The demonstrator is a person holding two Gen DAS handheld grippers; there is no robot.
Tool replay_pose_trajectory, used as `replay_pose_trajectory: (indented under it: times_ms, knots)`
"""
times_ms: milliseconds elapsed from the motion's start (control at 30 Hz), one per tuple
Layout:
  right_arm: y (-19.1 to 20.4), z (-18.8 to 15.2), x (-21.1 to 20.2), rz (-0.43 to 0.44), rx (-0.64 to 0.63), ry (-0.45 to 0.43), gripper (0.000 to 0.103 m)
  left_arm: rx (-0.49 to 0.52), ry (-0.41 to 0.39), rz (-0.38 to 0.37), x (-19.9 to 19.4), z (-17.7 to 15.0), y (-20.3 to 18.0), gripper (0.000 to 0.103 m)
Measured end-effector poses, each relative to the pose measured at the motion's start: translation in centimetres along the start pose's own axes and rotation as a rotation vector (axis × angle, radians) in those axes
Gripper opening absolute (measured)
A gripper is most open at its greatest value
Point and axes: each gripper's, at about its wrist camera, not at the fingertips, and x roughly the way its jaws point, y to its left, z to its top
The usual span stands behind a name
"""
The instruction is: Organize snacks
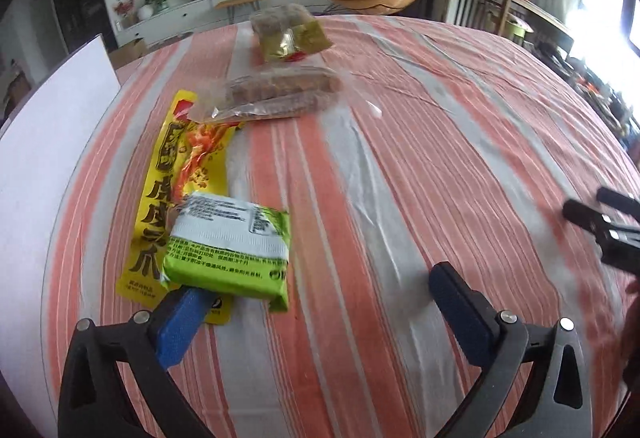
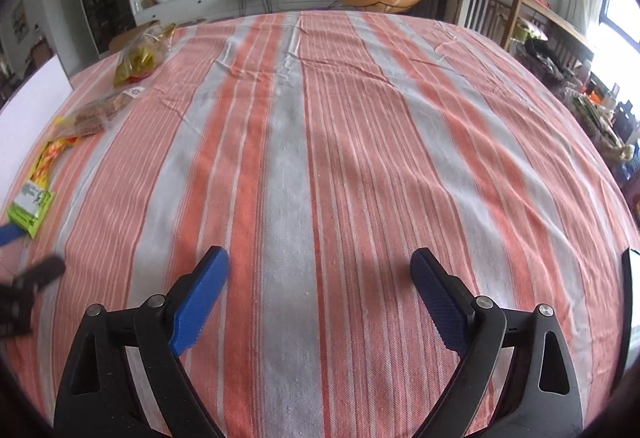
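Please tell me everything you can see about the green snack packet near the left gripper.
The green packet is a small, flat, sealed pouch of glossy plastic, lime green with a white panel of printed text facing up. It lies flat on the striped cloth, overlapping the long yellow packet. The open left gripper is beside it, the left fingertip at its near edge; contact is unclear.

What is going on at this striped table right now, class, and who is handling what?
A person holding a gripper in each hand is sorting snacks on a striped tablecloth. Four packs lie in a row: a green packet nearest, overlapping a long yellow packet, then a clear pack of brown biscuits and a bag with a yellow label. The left gripper is open, one of its fingers at the green packet's near edge. The right gripper is open over bare cloth, holding nothing.
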Motion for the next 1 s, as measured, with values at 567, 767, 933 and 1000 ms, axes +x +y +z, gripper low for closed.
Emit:
replay_pose_trajectory:
  times_ms: [567,767,933,1000]
  knots:
    - [0.03,0.01,0.0,0.0,0.0,-0.001,0.094,0.001,-0.001,0.002,-0.01,-0.13,0.03,0.103]
    - [0.03,0.0,0.0,0.001,0.0,-0.001,0.094,0.001,-0.001,0.002,-0.01,-0.13,0.04,0.103]
    - [0.03,0.0,-0.01,0.001,0.0,-0.001,0.094,0.001,-0.001,0.002,-0.02,-0.14,0.03,0.103]
    - [0.03,-0.01,-0.01,0.0,0.0,-0.001,0.094,0.001,-0.001,0.002,0.06,-0.09,0.02,0.103]
